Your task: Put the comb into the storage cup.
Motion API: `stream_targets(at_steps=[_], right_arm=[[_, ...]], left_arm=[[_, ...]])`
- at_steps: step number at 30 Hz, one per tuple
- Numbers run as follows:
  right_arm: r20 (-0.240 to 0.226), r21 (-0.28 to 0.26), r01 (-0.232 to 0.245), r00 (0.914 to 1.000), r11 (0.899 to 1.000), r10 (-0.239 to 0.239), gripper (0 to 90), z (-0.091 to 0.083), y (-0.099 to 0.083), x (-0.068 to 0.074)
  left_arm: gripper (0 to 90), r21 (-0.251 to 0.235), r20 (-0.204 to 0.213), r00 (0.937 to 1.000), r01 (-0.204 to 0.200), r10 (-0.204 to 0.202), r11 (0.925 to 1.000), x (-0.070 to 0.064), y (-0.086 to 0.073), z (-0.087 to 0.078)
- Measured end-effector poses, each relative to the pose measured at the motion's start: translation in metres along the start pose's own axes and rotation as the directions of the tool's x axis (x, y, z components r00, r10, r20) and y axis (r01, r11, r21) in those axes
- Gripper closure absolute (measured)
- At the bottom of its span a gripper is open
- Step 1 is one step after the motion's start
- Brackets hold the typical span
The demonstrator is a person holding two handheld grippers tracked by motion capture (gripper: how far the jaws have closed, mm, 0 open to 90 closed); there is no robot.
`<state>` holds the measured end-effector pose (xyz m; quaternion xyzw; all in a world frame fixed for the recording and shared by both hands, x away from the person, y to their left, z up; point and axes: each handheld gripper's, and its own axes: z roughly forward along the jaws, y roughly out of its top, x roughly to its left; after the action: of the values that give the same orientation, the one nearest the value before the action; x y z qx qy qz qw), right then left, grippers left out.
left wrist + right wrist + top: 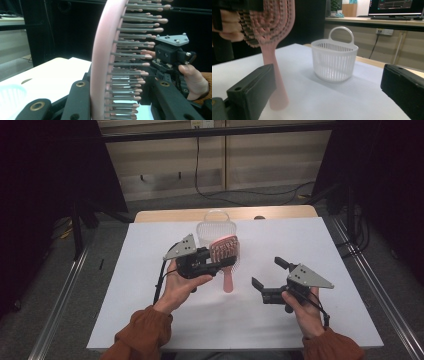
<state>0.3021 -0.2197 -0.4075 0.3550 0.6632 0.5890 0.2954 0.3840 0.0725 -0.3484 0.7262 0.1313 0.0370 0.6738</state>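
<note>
My left gripper (216,261) is shut on the head of a pink hairbrush (224,251), which it holds above the white table (150,245). The handle hangs down toward the table. In the left gripper view the brush head (100,57) stands edge-on between the jaws of my left gripper (121,86), with its bristles pointing right. A white slatted basket (215,226) with a loop handle stands just behind the brush. My right gripper (270,273) is open with nothing in it, to the right of the brush. Its view shows the brush (272,30) at left and the basket (334,61) ahead between the wide jaws of my right gripper (327,90).
The white sheet covers most of the table, with a wooden strip (160,215) showing at the far edge. Metal rails (60,295) run along both sides on the floor. Cables (235,194) lie behind the table. A desk with a monitor (397,6) stands far off.
</note>
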Motion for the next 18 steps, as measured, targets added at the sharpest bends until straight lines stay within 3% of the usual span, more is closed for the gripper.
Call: stream_targets(at_steps=[10, 17, 18], right_arm=[[0.098, -0.012, 0.018, 0.995, 1.0, -0.017, 0.0, -0.016, -0.002, -0.007], [0.135, -0.024, 0.0, 0.9909, 1.0, 0.004, 0.0, -0.029, -0.008, -0.011], [0.157, -0.029, -0.004, 0.9876, 1.0, 0.009, 0.0, -0.033, -0.008, -0.011]], left_arm=[[63.9, -0.007, -0.043, 0.9989, 0.015, -0.015, 0.9999, 0.006, 0.001, -0.011], [64.0, -0.021, -0.072, 0.9971, 0.024, -0.026, 0.9995, 0.01, 0.004, -0.018], [63.9, -0.024, -0.077, 0.9967, 0.023, -0.025, 0.9994, 0.011, 0.005, -0.02]])
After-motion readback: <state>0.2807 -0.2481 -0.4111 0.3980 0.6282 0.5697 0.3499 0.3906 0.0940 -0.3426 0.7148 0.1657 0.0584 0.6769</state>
